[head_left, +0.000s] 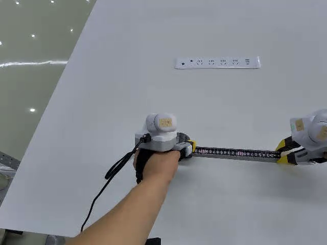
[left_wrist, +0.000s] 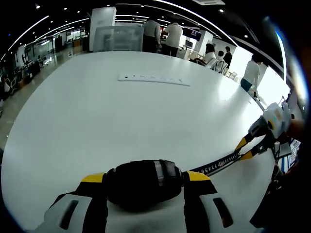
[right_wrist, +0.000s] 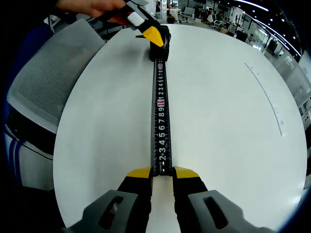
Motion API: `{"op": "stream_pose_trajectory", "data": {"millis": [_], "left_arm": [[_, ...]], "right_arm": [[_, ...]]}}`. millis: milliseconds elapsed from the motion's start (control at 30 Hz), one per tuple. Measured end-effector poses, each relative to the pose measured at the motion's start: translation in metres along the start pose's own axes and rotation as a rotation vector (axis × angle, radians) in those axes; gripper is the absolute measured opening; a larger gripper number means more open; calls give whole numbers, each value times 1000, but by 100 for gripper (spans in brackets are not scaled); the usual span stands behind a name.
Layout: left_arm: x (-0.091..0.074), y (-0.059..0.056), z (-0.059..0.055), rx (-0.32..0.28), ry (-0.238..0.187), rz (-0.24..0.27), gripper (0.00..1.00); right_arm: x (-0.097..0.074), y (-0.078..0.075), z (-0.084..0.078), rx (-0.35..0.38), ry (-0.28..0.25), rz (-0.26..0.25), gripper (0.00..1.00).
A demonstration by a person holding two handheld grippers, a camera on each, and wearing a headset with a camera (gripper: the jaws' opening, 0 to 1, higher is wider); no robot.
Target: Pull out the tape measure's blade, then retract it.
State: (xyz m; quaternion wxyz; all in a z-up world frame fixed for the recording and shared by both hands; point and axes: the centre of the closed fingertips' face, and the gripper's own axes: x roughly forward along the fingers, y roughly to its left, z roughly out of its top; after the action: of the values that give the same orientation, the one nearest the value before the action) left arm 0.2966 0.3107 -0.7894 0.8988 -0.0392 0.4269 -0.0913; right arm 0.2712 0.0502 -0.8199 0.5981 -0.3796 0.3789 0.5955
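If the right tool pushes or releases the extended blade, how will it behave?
The blade runs straight from case to right tool, so probably stiff along this span. Thin and narrow, it would likely buckle if pushed endwise. Released, it may snap back.

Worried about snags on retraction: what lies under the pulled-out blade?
Bare white table under the blade. Its tip is hidden between the jaws of the right gripper; the left gripper clamps the case.

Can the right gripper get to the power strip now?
Probably not yet: the right gripper is shut on the blade. Once it lets go, nothing on the table blocks the way to the power strip.
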Motion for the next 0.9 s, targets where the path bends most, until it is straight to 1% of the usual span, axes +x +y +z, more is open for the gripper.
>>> {"op": "stream_pose_trajectory", "data": {"millis": [100, 333, 533, 900], "left_arm": [[0, 0, -2, 1, 3, 1, 60], [0, 0, -2, 0, -1, 0, 60], [0, 0, -2, 14, -10, -2, 59], [0, -1, -2, 30, -12, -3, 57]], "right_arm": [[0, 0, 0, 3, -1, -1, 12], [0, -1, 0, 7, -6, 1, 12], [0, 0, 0, 3, -3, 2, 12], [0, 0, 0, -3, -8, -3, 11]]}}
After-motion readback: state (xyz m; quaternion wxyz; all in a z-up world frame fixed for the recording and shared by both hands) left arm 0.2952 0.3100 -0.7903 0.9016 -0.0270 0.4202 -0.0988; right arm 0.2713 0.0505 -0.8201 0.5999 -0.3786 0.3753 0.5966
